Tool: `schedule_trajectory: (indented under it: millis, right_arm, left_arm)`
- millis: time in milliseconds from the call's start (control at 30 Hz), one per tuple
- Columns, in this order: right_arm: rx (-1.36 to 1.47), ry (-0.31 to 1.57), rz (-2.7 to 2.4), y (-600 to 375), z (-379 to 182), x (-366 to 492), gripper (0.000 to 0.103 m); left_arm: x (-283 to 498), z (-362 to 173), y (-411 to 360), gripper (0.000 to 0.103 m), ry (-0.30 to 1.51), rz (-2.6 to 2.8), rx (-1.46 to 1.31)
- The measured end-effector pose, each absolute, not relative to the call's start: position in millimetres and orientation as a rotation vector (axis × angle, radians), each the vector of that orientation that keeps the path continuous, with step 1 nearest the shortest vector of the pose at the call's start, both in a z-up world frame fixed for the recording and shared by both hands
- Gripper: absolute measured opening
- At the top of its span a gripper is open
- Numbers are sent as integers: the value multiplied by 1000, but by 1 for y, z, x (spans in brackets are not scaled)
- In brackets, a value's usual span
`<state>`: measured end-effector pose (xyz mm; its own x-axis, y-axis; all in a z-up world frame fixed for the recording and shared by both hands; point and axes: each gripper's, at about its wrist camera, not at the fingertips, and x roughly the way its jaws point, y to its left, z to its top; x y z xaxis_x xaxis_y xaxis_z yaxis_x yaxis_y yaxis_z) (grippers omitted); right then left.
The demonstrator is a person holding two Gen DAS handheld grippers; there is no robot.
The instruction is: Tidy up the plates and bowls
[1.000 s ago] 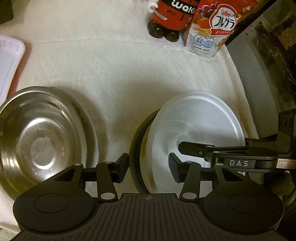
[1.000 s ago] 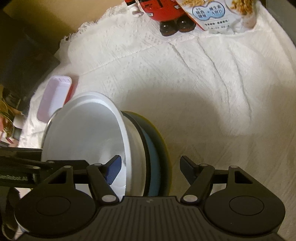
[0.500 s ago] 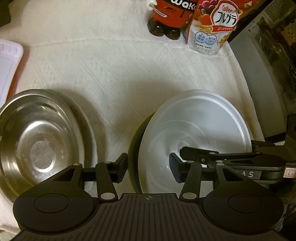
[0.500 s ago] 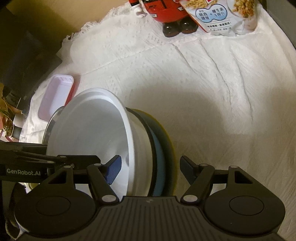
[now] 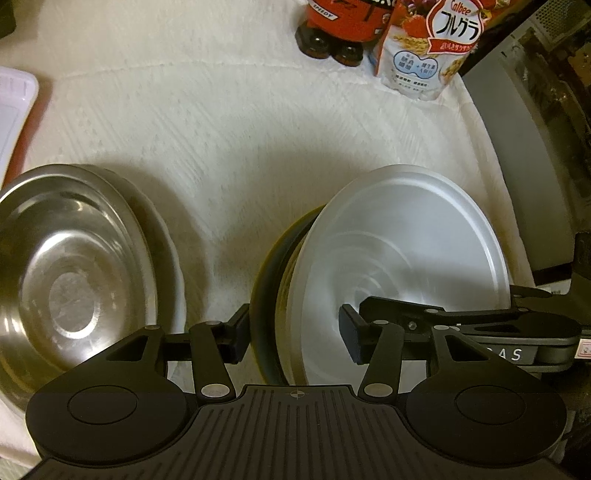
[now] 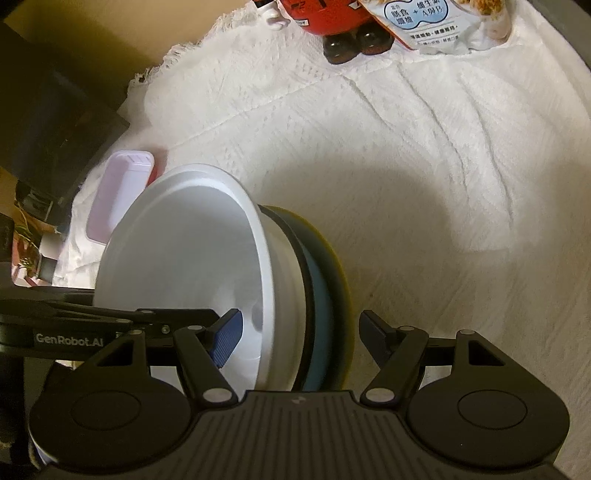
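A white cloth (image 5: 258,155) covers the table. On it, the stack of nested bowls (image 6: 280,295) stands tipped on edge: a white bowl (image 5: 402,258) innermost, then blue and dark ones. Left of this stack lies a steel bowl (image 5: 70,266) on a white plate (image 5: 171,273). Behind the stack stand a cereal bag (image 5: 428,48) and red bottle (image 5: 340,22). The left tongs (image 5: 295,336) straddle the stack's rims, jaws opening; the right tongs (image 6: 301,339) straddle them too, pads apart, not pressing.

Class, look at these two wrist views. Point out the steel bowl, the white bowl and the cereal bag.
steel bowl (image 5: 70,269): left wrist view, inner base.
white bowl (image 6: 184,254): right wrist view, inner wall.
cereal bag (image 5: 424,55): left wrist view, printed front.
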<state>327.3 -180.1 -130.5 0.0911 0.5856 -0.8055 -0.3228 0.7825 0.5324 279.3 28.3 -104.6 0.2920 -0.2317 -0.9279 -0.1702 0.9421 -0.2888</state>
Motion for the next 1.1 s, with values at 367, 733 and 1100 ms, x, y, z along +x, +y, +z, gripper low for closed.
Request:
schedule_trajectory:
  millis: [367,733,1100]
  right_arm:
    - [305,1335,683,-185,-135,330,71]
    - [271,1324,653,-182,-129,329,71]
    - [325,1359,693,-184,-132,331,63]
  left_arm:
    - [279,-103,26,60,1287,-56,-377]
    - [279,-104,29,62,1290,-68,-403]
    - [280,-105,30,65,1276,-81,-411]
